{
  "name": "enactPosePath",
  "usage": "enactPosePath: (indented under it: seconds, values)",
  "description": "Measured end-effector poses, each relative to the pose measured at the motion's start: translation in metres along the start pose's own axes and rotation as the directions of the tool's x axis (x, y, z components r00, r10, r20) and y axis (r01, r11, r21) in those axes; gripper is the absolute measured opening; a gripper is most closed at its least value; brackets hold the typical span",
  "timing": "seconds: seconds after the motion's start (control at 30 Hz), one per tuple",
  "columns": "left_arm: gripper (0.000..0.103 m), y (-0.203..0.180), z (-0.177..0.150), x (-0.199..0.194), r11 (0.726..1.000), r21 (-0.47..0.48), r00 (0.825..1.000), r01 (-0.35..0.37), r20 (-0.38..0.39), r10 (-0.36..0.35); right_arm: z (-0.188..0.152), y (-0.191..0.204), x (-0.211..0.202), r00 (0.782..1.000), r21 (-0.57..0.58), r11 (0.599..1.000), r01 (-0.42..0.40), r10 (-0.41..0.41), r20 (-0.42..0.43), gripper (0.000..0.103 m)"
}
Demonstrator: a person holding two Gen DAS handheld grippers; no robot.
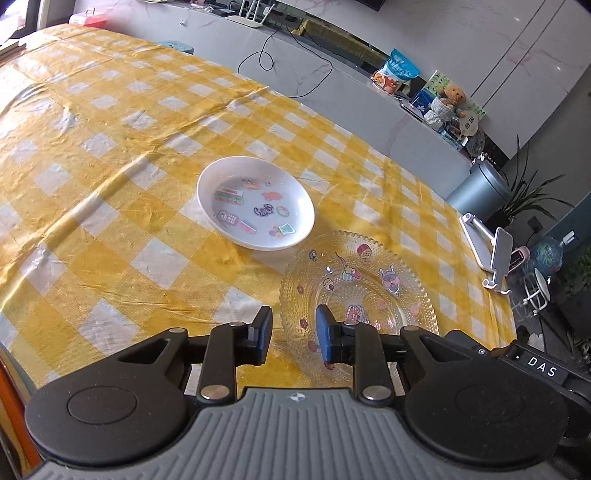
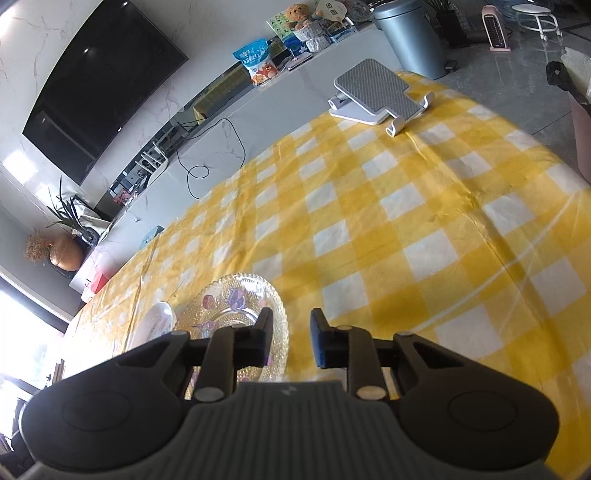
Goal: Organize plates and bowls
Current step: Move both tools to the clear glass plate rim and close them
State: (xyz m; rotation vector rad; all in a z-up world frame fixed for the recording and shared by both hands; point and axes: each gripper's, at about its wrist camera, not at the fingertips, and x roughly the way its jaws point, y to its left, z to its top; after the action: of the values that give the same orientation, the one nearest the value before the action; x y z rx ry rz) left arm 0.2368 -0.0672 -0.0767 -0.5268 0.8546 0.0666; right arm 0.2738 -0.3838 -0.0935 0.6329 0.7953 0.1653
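Note:
A white plate (image 1: 255,202) with cartoon stickers lies on the yellow checked tablecloth (image 1: 110,177). A clear beaded glass plate (image 1: 373,284) with stickers lies just right of it, nearer to me. My left gripper (image 1: 293,334) is open and empty, its jaws on either side of the glass plate's near left rim. In the right wrist view the glass plate (image 2: 236,302) and the white plate's edge (image 2: 157,325) lie at lower left. My right gripper (image 2: 290,339) is open and empty, by the glass plate's right rim.
A grey phone stand (image 2: 376,92) sits near the table's far corner; it also shows in the left wrist view (image 1: 491,251). Behind the table runs a white counter (image 1: 332,70) with a snack bag, a teddy bear and cables. A grey bin (image 2: 410,33) stands on the floor.

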Motion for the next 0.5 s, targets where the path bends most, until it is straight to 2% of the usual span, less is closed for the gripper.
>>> enactPosePath:
  seconds: [0.13,0.33,0.5]
  values:
    - [0.029,0.003,0.002,0.005,1.0,-0.009,1.0,-0.007,0.016,0.007,0.006,0.002,0.011,1.0,-0.024,1.0,-0.011,0.01,-0.02,0.022]
    - [0.028,0.004,0.004,0.009,1.0,-0.014,0.999,0.024,0.037,-0.023,0.013,0.001,0.028,0.999,-0.022,1.0,-0.009,0.008,-0.044,0.023]
    - [0.022,0.005,0.004,0.012,0.999,-0.029,0.999,0.022,0.031,-0.021,0.014,0.003,0.032,0.998,-0.01,1.0,-0.024,0.023,-0.053,0.023]
